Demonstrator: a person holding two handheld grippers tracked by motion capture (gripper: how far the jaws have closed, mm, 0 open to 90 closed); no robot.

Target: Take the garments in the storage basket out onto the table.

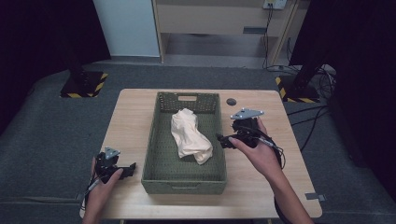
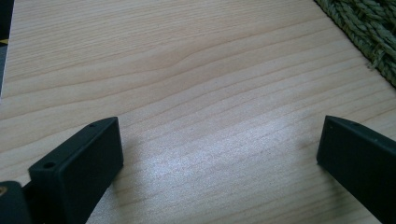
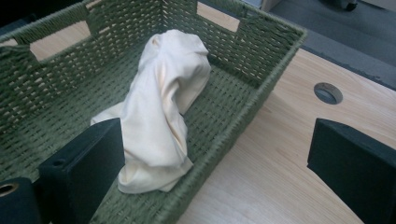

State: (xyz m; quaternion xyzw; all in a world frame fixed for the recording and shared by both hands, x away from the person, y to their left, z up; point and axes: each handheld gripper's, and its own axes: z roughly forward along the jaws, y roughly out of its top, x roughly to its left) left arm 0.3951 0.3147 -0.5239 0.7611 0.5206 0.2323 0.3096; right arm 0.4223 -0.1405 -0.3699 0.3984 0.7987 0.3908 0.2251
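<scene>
Black jaws of the right claw rise closest to the lens in the right gripper view, spread wide with nothing between them; one jaw stands over the inside of the green woven basket, the other over bare wood outside its rim. Between and beyond them lies the cream cloth, a rumpled, twisted bundle resting on the basket floor, its lower end near the basket wall on the claw's side. Just past the basket's corner a small round grey hole sits in the bench.

From the high view the basket stands in the middle of the bench, long side running away from the person. Inside it the cloth lies slantwise from the far middle toward the near right. Right claw, held in the person's right hand, hovers just beside the basket's right wall; whether it touches the rim is hard to tell from here.

Left claw, in the left hand, sits low near the basket's front left corner, apart from it. Its own view shows the left claw open wide over bare wood, holding nothing, with a corner of the basket weave at the upper right.
</scene>
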